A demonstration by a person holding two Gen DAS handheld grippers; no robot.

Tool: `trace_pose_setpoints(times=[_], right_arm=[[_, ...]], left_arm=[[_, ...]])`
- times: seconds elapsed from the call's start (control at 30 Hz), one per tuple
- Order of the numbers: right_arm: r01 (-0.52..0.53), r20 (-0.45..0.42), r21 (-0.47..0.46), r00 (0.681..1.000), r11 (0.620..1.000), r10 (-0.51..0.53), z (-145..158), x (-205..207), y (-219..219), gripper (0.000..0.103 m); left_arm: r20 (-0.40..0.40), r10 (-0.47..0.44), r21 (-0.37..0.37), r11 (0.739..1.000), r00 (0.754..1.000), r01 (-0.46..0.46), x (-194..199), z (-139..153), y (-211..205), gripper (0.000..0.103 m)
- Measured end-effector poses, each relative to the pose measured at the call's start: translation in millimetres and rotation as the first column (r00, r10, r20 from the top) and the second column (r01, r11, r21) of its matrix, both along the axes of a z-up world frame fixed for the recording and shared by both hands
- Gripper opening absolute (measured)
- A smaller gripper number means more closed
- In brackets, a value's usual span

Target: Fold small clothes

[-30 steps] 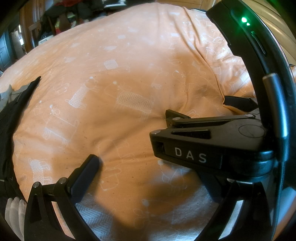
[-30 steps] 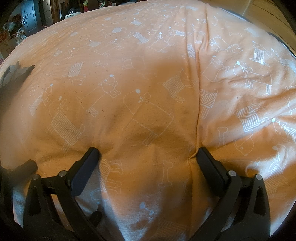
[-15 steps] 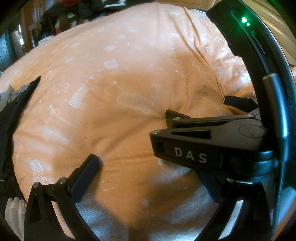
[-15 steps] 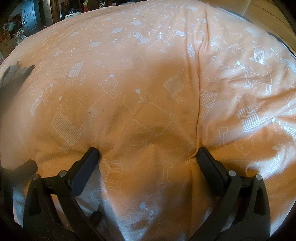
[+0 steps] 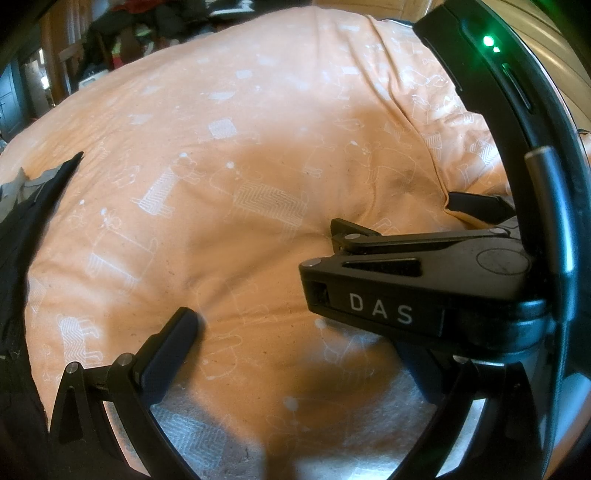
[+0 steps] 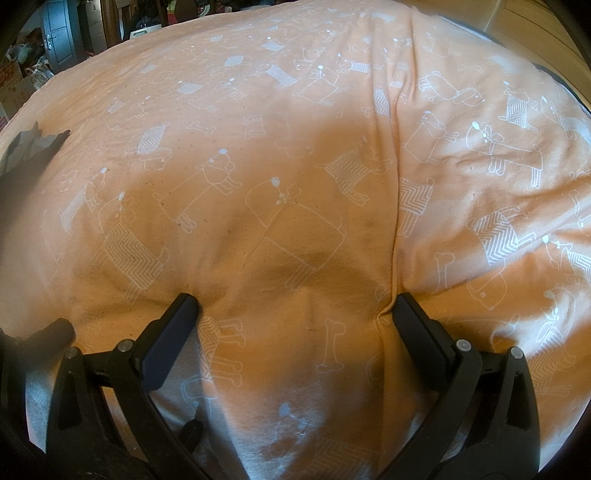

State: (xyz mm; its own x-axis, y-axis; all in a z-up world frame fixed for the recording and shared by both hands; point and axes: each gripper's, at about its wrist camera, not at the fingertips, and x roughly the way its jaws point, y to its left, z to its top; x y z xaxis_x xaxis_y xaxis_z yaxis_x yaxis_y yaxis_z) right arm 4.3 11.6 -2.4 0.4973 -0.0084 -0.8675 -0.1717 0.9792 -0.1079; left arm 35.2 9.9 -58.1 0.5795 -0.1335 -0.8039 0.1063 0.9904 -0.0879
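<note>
Orange cotton fills both views: a big bedcover [image 6: 295, 155] printed w/ white outline dogs and bones, spread over a soft, puffy surface. You've got a raised seam or fold [image 6: 395, 206] running top to bottom through it, right of centre in the right wrist view.

Next down in size, the dark garment [image 5: 22, 236], black w/ a grey bit at its top, lies at the far left edge of the left wrist view, on the cover. Same item shows as a small dark shape at the left edge of the right cam [image 6: 29, 147]. Well apart from both tools, neither is touching it.

Your right gripper [image 6: 295, 306] sits wide open, both finger tips pressed down into the cover, left finger [image 6: 173, 332] and right finger [image 6: 421, 332] each denting the fabric. Nothing between them but bedcover; the seam meets the right fingertip.

Your left gripper [image 5: 303, 325]: left finger [image 5: 166, 354] is plain to see, tip resting on the cover. Its other finger is mostly hidden behind the right tool's body, marked "DAS" [image 5: 380, 313], which crosses in front, just beside it. Spread looks wide, nothing gripped.

Background top left is dim room clutter [image 5: 122, 33], too blurred to name.
</note>
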Motion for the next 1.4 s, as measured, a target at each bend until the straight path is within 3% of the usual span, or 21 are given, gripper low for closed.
trace_pose_setpoints(times=[1.4], right_arm=[[0.001,0.004,-0.002,1.000,1.000,-0.001,1.4,0.2,-2.6,0.103]], left_arm=[[0.000,-0.002,0.005,1.000,1.000,0.002,0.2,-0.3,-0.5,0.103]])
